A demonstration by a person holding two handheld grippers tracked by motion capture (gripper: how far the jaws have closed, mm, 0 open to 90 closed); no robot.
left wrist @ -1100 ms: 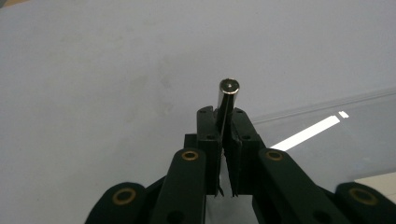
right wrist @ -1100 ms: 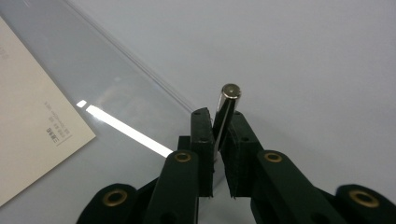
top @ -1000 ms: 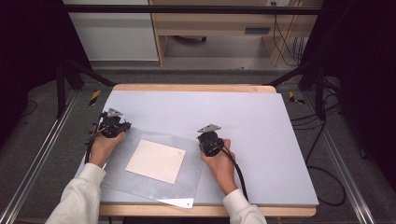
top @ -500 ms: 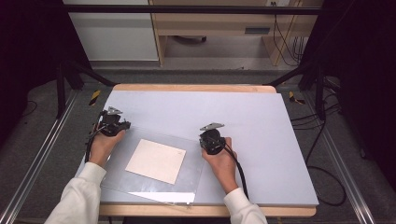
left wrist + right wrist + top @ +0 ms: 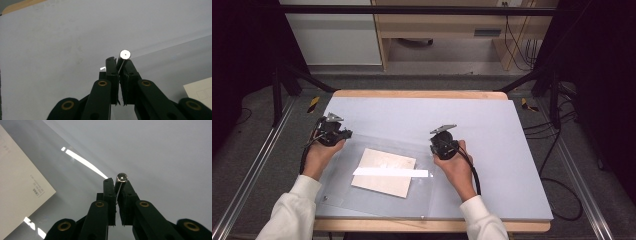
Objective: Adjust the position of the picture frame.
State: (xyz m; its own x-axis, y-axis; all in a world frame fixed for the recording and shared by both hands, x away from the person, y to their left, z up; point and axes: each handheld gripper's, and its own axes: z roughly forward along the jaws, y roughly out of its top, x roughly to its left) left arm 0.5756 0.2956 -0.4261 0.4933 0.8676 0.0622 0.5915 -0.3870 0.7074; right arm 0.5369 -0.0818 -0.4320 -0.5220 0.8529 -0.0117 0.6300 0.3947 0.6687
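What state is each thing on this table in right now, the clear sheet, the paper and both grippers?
Clear sheet: gripped at its two far corners, far edge raised, near edge at the table's front edge.
Paper: flat under the clear sheet.
Left gripper: shut on the clear sheet's corner, by a round stud.
Right gripper: shut on the other far corner.

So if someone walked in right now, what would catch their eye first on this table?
Probably the clear plastic sheet, gripped at its two far corners by the left gripper and the right gripper, each shut on a corner beside a small round stud. Next, the bright glare stripe crossing the pale card, which lies under the sheet near the table's front.
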